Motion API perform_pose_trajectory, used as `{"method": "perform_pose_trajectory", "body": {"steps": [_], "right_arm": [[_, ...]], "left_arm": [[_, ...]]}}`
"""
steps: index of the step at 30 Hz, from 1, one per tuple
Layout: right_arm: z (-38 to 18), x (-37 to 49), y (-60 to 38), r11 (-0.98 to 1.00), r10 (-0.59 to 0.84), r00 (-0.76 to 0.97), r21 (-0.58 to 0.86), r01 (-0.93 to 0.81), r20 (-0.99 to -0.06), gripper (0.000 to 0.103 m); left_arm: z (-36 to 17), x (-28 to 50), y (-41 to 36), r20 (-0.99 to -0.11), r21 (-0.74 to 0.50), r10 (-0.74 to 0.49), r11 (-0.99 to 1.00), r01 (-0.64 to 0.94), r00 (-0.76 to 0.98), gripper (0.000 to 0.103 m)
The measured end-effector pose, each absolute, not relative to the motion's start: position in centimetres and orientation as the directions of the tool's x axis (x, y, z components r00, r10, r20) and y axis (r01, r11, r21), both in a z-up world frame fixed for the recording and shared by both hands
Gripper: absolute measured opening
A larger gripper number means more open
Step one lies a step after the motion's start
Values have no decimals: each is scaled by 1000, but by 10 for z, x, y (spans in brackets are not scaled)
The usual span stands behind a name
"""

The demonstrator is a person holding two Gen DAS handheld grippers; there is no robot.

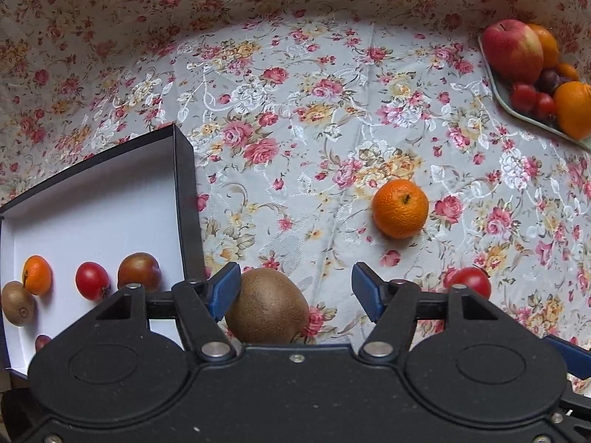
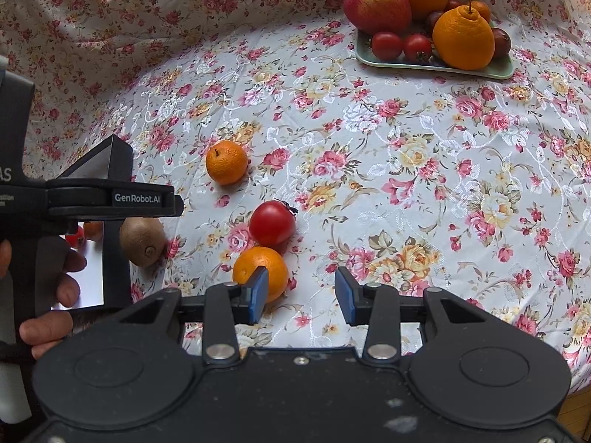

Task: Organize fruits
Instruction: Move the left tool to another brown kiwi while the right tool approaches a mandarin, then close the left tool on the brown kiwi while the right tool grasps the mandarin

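Observation:
My left gripper is open low over the floral cloth. A brown kiwi lies between its fingers, up against the left blue pad and well apart from the right one. To its left, a black box with a white floor holds a mandarin, a tomato, a dark plum and another kiwi. My right gripper is open and holds nothing. A mandarin sits just behind its left finger, with a tomato touching it beyond. The kiwi lies beside the box.
Another mandarin lies loose mid-cloth. A pale green tray at the back right carries an apple, oranges and small tomatoes. A hand grips the left tool at the left edge of the right wrist view. The cloth rises behind as a backdrop.

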State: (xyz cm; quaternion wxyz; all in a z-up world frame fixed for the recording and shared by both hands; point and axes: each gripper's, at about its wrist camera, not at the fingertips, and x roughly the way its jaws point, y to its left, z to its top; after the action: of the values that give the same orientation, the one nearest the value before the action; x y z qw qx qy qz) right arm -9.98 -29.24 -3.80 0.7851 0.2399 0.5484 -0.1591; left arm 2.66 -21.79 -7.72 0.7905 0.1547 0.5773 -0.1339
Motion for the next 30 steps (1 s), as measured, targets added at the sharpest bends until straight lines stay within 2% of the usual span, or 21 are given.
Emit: {"method": "perform_pose_trajectory", "body": {"steps": [7, 13, 16, 20, 22, 24, 28, 30], "right_arm": [[-37, -105, -294, 831, 10, 346, 200, 519, -938, 42], [-39, -105, -292, 833, 6, 336, 191, 520, -942, 42], [-40, -105, -290, 836, 9, 333, 190, 515, -943, 42], [-42, -103, -290, 836, 8, 329, 187, 516, -944, 42], [-43, -102, -289, 838, 8, 328, 186, 514, -945, 42], [-44, -101, -287, 841, 9, 326, 183, 509, -945, 42], [-46, -99, -284, 847, 13, 324, 182, 499, -946, 42], [-47, -99, -283, 850, 15, 323, 182, 494, -946, 42]], "left_arm": [[-83, 25, -223, -950, 167, 43, 908, 385, 310, 70], [-84, 25, -223, -950, 183, 71, 916, 356, 305, 72], [-82, 28, -217, -956, 132, 37, 940, 315, 290, 72], [-86, 27, -221, -955, 172, 75, 927, 334, 286, 73], [-89, 27, -223, -957, 182, 86, 922, 342, 278, 76], [-92, 26, -225, -961, 182, 88, 916, 358, 262, 83], [-92, 22, -231, -960, 188, 85, 903, 387, 267, 84], [-86, 23, -227, -964, 136, 36, 918, 372, 264, 84]]}}
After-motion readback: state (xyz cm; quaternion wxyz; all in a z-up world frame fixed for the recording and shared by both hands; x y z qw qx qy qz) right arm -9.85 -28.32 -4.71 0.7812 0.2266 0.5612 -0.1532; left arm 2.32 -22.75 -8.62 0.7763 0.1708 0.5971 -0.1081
